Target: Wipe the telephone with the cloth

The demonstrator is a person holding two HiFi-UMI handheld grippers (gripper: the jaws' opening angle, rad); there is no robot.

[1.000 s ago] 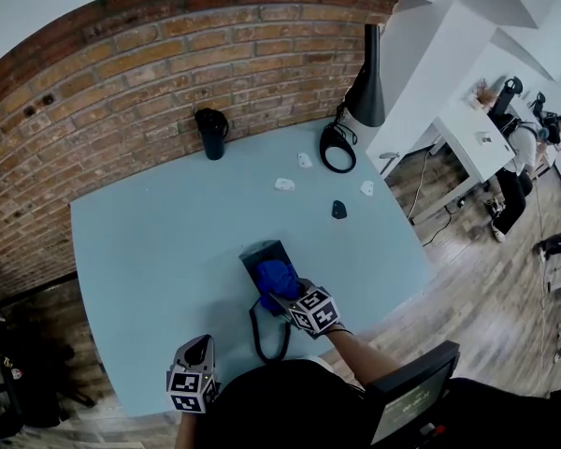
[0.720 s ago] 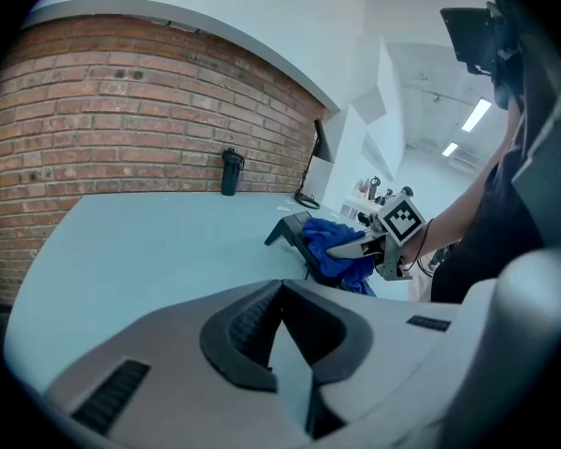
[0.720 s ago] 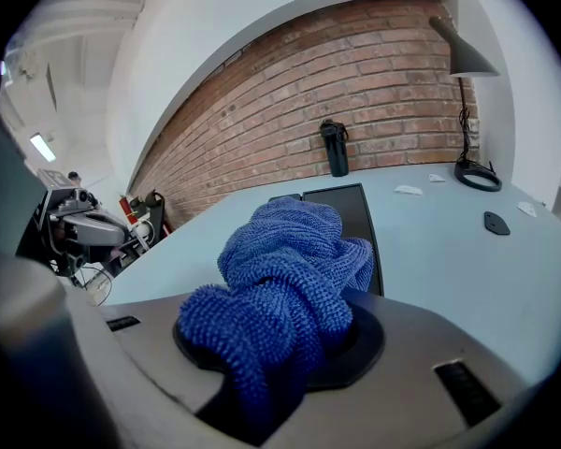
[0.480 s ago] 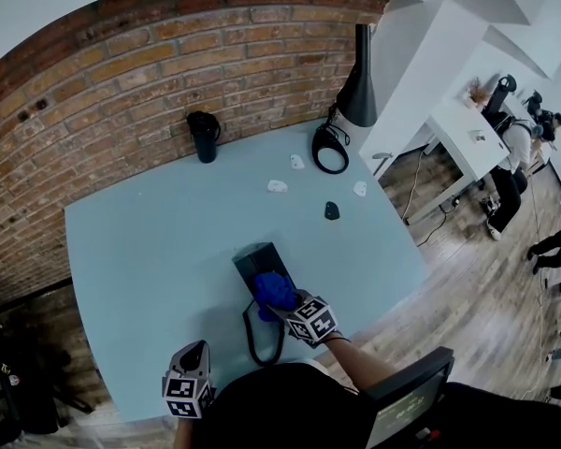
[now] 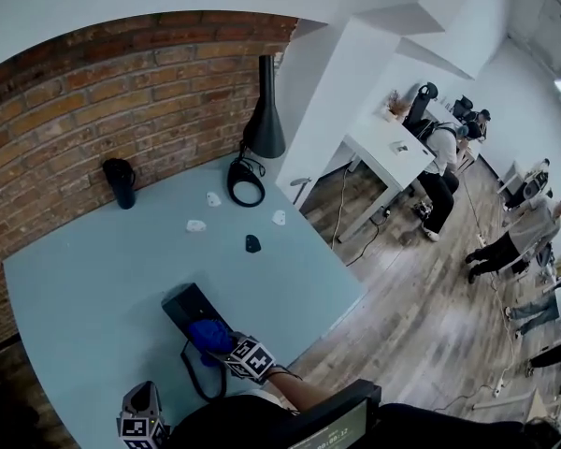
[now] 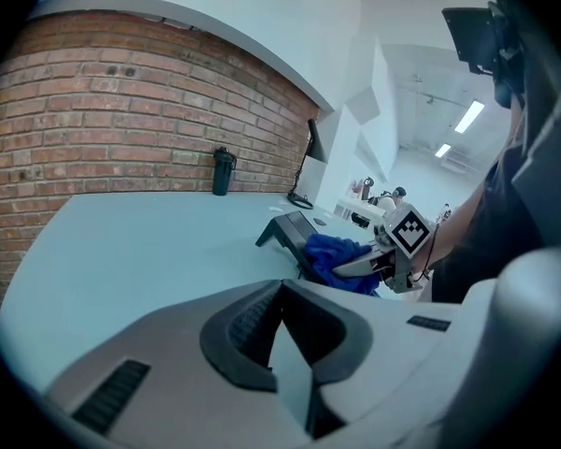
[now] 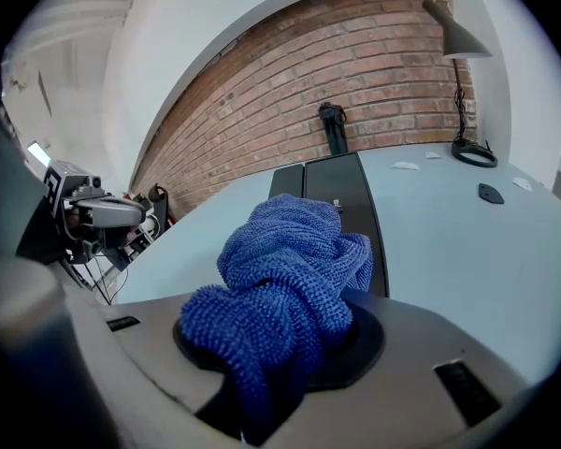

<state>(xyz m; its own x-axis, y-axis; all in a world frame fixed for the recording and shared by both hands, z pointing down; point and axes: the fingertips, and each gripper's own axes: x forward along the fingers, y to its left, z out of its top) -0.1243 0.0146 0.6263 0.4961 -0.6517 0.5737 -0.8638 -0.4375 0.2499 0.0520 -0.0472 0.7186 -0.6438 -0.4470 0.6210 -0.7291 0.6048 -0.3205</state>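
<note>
Right tool: clamped on a bunched blue cloth, which fills the space between its jaws. The cloth lies over the near end of the telephone (a black, wedge-shaped unit). The telephone sits on the pale blue desk, toward the front edge. Left tool: jaws together with nothing between them, held low at the desk's near edge, apart from the telephone.

The pale blue surface carries a black telephone, a dark tumbler, a lamp, three white scraps and a small dark piece.
</note>
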